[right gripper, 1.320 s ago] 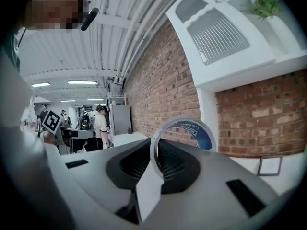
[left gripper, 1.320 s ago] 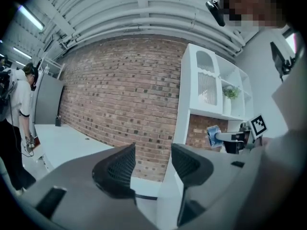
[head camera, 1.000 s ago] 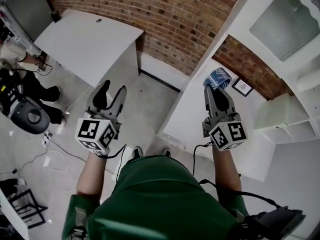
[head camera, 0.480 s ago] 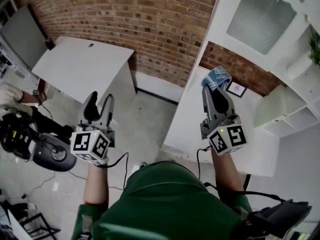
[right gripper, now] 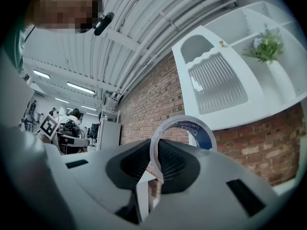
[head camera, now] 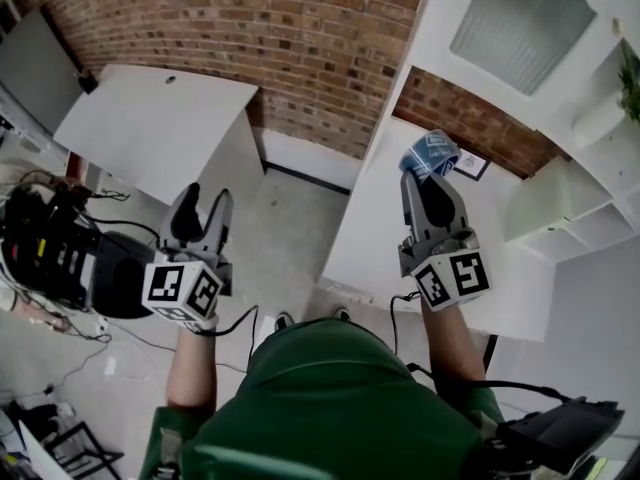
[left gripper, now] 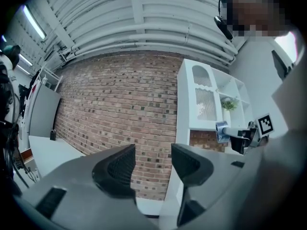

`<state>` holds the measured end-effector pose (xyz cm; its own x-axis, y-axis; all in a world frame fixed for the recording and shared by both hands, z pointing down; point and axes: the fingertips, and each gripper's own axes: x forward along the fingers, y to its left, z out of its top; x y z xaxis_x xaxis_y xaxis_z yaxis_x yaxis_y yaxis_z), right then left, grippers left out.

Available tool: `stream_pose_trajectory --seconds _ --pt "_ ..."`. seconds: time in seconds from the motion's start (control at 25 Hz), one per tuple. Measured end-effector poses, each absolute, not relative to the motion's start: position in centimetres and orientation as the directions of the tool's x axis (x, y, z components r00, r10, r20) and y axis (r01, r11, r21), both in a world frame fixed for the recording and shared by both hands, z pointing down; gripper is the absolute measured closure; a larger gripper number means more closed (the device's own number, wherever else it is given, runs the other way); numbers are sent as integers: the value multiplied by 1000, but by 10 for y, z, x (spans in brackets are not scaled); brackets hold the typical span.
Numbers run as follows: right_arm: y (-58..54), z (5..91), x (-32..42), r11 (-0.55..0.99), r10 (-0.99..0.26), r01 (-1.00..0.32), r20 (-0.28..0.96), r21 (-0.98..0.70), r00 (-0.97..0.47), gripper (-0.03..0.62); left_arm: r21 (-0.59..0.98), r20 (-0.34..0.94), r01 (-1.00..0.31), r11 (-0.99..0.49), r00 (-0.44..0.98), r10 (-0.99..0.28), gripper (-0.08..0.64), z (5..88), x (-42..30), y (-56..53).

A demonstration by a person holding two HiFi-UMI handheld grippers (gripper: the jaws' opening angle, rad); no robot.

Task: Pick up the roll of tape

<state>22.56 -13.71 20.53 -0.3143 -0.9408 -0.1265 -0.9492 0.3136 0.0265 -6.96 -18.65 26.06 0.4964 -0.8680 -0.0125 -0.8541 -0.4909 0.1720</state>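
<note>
Our right gripper [head camera: 428, 180] is clamped on the roll of tape [head camera: 432, 154]. The roll stands upright between the jaws, over the far end of the white surface [head camera: 375, 223] at centre right. Just beyond the roll we see a small framed picture [head camera: 473, 166] and the brick wall [head camera: 260, 28]. A white shelf unit [head camera: 520, 28] rises at upper right. Our left gripper [head camera: 206, 204], at lower left, holds its jaws apart above the floor [head camera: 290, 218].

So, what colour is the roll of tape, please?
The roll of tape is blue with a pale rim; clearest in right gripper view.
</note>
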Motion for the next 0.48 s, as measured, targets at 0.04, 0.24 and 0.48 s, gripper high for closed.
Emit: stream_pose_trajectory --seconds 0.04,0.24,0.48 --pt "-138 207 226 313 -942 -950 -124 23 -313 529 172 -9 -853 -493 499 -866 315 262 -68 -187" --pt "-136 211 226 310 -944 -951 -115 12 -309 529 169 2 -850 -498 506 -863 326 266 -66 -185" --pt "-135 218 225 318 -942 -948 -114 1 -316 529 162 20 -855 -492 502 -865 330 273 -67 -180"
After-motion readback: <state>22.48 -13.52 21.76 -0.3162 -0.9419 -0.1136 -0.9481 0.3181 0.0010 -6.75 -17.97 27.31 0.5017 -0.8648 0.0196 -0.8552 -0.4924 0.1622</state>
